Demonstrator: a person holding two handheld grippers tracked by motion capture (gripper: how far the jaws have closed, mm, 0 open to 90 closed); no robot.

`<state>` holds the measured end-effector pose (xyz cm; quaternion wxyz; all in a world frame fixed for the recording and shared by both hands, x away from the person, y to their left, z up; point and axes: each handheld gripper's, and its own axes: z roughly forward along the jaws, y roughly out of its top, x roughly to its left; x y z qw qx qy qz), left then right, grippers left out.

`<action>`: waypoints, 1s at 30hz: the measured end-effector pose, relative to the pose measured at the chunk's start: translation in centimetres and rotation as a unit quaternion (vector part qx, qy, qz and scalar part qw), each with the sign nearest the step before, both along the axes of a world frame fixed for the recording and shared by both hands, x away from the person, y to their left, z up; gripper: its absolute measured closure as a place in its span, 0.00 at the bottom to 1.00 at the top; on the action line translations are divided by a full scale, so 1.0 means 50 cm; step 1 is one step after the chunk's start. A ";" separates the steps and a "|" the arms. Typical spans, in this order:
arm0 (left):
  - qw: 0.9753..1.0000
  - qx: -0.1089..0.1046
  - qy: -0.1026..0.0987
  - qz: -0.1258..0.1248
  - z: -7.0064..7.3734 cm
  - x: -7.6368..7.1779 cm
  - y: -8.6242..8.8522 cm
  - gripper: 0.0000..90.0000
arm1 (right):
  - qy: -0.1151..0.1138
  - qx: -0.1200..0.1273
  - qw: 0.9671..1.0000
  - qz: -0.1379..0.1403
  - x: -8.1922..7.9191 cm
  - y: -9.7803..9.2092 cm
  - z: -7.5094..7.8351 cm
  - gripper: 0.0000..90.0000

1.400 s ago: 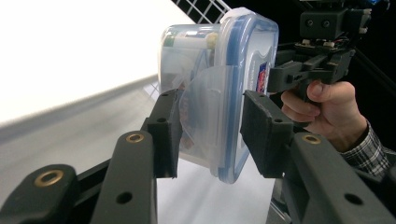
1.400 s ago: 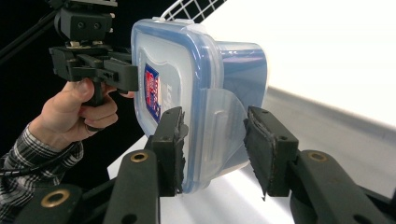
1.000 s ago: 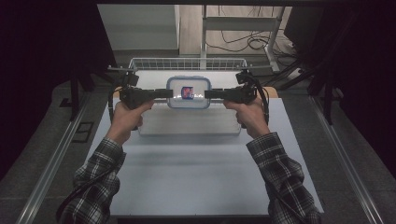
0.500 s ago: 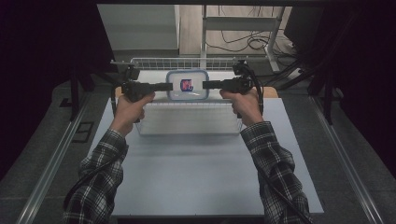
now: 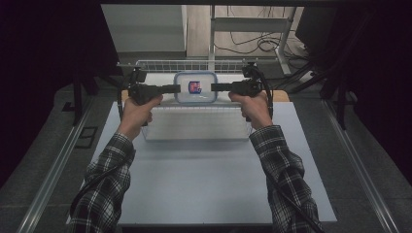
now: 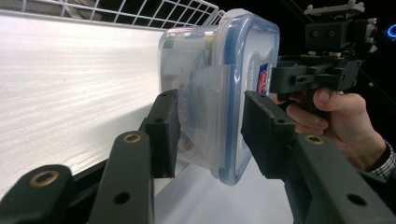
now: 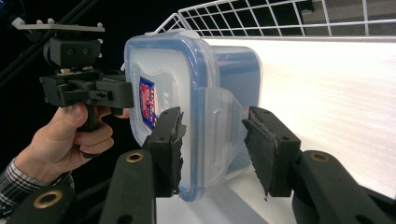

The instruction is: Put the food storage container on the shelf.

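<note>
Clear lidded food container [image 5: 196,88] held above worktop [image 5: 204,170], spanning left gripper [image 5: 177,88] and right gripper [image 5: 214,87]; each gripper's fingers [image 6: 163,130] straddle a side latch flap, apart, contact uncertain

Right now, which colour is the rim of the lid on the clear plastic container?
Blue; the lid rim shows best in the right gripper view.

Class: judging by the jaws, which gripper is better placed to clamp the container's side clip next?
Probably the left gripper: one jaw appears to touch the container behind its side clip. The right gripper straddles its clip with gaps on both sides.
</note>
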<state>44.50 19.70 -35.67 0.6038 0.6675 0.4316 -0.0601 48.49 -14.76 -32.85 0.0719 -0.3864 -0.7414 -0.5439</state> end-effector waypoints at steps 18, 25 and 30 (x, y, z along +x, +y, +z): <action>1.000 0.030 -0.004 0.008 -0.002 -0.001 -0.016 0.68 | -0.039 -0.055 0.997 -0.031 -0.005 0.007 0.012 0.59; 0.998 0.050 -0.014 0.024 0.008 -0.001 -0.023 0.65 | -0.060 -0.077 0.994 -0.044 -0.011 0.016 0.017 0.59; 0.996 0.074 -0.029 0.048 0.022 0.002 -0.030 0.61 | -0.087 -0.097 0.989 -0.073 -0.017 0.025 0.024 0.62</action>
